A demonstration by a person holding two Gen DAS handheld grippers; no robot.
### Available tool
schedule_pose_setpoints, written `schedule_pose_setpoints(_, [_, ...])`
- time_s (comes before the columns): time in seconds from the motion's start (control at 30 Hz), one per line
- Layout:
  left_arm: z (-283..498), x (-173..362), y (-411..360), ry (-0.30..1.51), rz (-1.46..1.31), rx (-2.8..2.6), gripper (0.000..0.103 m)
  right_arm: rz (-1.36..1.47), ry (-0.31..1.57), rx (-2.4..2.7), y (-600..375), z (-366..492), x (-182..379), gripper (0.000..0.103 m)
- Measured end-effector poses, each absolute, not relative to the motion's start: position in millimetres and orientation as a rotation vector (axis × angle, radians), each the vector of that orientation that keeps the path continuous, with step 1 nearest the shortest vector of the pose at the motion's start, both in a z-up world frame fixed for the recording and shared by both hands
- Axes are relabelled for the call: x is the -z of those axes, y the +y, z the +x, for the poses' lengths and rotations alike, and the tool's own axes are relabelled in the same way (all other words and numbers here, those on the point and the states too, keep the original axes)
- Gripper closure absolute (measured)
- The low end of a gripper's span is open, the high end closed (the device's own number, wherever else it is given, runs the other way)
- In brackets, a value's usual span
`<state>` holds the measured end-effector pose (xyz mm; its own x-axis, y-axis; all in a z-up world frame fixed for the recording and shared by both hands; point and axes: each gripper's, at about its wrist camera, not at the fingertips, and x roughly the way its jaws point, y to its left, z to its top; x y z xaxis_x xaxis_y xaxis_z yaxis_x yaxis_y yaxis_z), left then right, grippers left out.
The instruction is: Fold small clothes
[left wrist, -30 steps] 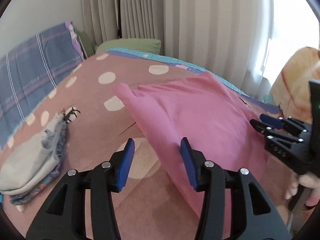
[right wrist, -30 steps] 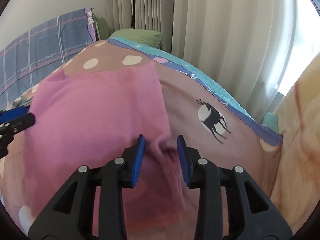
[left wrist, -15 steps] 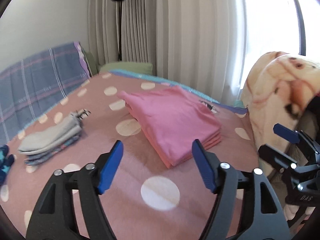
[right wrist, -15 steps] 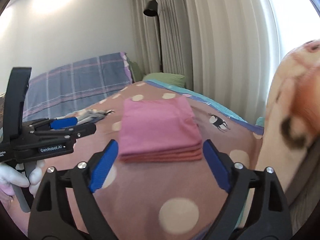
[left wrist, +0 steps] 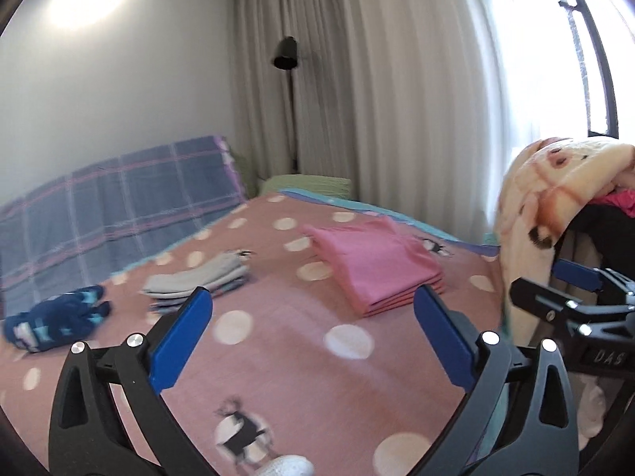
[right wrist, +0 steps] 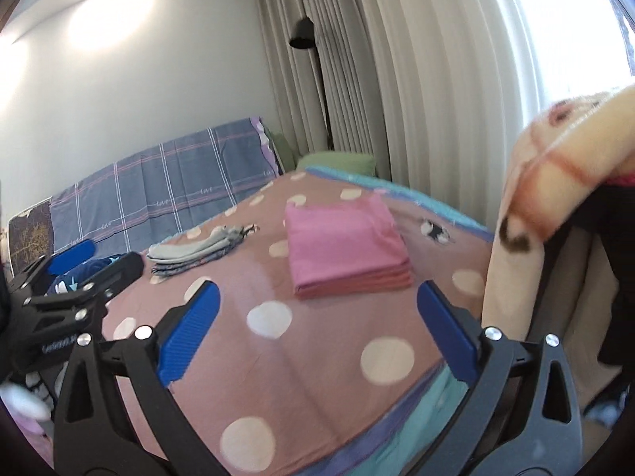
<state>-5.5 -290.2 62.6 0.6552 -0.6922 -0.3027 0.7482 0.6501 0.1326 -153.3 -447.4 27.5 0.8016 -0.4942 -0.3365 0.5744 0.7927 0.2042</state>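
Note:
A folded pink garment (left wrist: 377, 265) lies in a neat stack on the pink polka-dot bedspread (left wrist: 278, 357); it also shows in the right wrist view (right wrist: 345, 246). My left gripper (left wrist: 313, 317) is open and empty, held back above the bed's near edge. My right gripper (right wrist: 317, 309) is open and empty too, well short of the pink stack. A folded grey garment (left wrist: 198, 281) and a dark blue patterned garment (left wrist: 55, 317) lie to the left.
A cream blanket (left wrist: 547, 214) hangs over a chair at the right. A blue plaid cover (right wrist: 158, 198) and a green pillow (right wrist: 337, 158) sit at the far end. Curtains and a floor lamp (left wrist: 285, 55) stand behind the bed.
Both grippers let go of the pink garment, opened wide and pulled back and up from the bed. The garment now lies folded in a stack.

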Motion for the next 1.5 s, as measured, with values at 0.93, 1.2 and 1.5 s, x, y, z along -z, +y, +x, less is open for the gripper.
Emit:
schedule_pose_setpoints(0.93, [-26.8, -50.1, -257.5, 0.342, 0.268, 0.845, 0.001, 0.335, 0.313, 0.627, -403.6, -173.9, -28.2, 0.002])
schedule_pose_setpoints(1.2, [-24.0, -48.5, -256.2, 0.358, 0.252, 0.853, 0.001, 0.325, 0.318, 0.646, -403.6, -171.0, -27.5, 0.002])
schedule_pose_setpoints(1.5, [-27.1, -47.4, -257.3, 0.359, 0.255, 0.879, 0.001, 0.332, 0.324, 0.644, -403.8, -169.1, -26.9, 0.002])
